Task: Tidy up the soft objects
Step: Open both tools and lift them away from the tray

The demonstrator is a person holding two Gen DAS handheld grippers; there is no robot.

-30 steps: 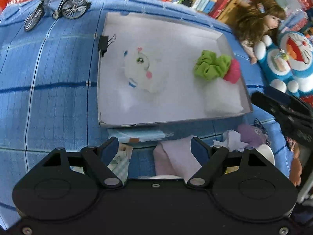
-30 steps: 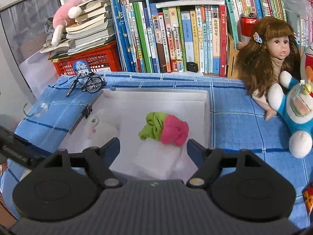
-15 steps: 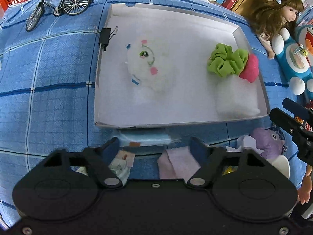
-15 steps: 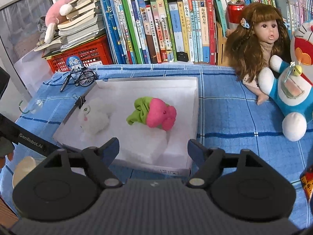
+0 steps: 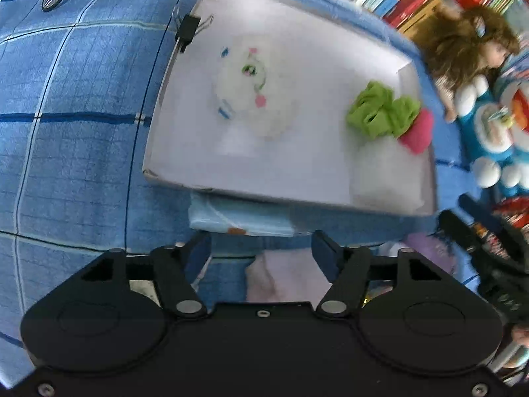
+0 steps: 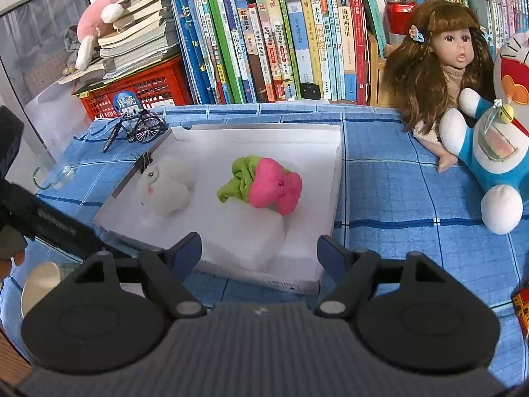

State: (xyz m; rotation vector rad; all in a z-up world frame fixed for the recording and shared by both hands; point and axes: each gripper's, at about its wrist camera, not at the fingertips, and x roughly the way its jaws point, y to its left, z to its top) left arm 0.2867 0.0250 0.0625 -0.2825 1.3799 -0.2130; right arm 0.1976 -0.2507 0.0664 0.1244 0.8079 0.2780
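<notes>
Left hand-held gripper lowered (over cloth)

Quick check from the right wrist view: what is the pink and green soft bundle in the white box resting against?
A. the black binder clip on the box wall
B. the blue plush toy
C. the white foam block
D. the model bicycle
C: the pink and green bundle sits at the far edge of the white foam block inside the white box, away from the clip.

We see a blue checked cloth, a white tray, green and pink scrunchies, a red crate.
</notes>
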